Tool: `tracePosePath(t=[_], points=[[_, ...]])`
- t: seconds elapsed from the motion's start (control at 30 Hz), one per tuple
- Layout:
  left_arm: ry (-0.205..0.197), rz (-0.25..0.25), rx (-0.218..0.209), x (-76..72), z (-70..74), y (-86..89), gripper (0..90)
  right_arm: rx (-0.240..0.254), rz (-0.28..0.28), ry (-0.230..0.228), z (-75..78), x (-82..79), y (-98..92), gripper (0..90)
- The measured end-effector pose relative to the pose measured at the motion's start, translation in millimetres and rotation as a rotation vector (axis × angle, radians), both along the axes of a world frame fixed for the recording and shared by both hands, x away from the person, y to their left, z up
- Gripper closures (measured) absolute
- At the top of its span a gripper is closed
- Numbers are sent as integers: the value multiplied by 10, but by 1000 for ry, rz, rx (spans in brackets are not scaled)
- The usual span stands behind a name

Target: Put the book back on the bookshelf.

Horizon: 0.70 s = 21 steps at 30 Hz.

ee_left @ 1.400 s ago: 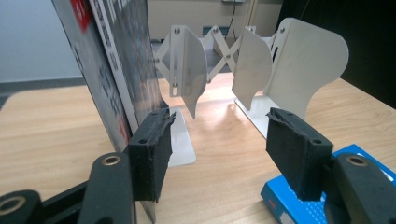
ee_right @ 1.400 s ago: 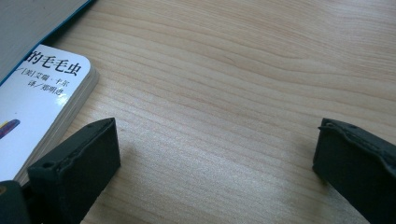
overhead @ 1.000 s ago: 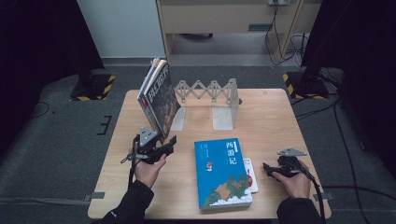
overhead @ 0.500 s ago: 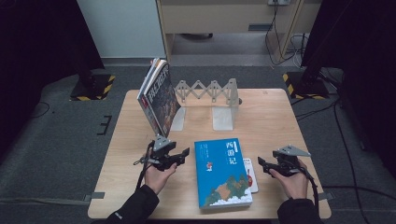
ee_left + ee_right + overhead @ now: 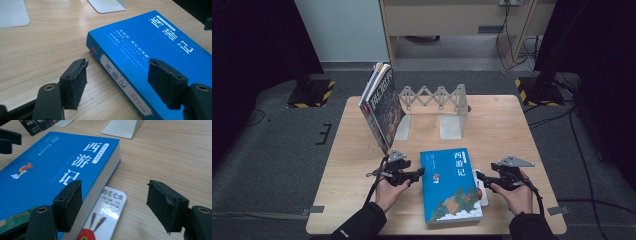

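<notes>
both hands have closed in on the blue book lying flat near the table's front edge, the left gripper having just widened at its spine and the right gripper gaping empty at its page edge, seemingly ready to lift it.

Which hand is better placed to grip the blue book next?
Left, probably. The left tongs are open and already straddle the spine edge of the blue book. The right tongs are open too, but face the book's page edge and a small booklet tucked underneath.
</notes>
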<state>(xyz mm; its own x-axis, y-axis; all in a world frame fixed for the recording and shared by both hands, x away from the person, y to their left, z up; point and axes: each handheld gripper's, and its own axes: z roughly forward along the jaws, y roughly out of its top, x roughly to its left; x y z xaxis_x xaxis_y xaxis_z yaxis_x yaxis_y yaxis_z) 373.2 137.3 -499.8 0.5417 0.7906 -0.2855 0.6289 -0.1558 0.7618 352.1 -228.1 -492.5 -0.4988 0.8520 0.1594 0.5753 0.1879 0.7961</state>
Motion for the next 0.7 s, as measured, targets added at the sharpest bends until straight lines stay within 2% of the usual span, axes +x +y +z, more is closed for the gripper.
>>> tracePosePath(t=[0.23,0.57,0.7], points=[[21,-4,30,32,-79,-46,291,17,42,24,-37,-9,132,280],[55,-7,-74,119,-213,-62,189,38,78,81,-138,10,272,268],[60,-17,-110,137,-261,-93,172,46,84,89,-152,15,294,258]])
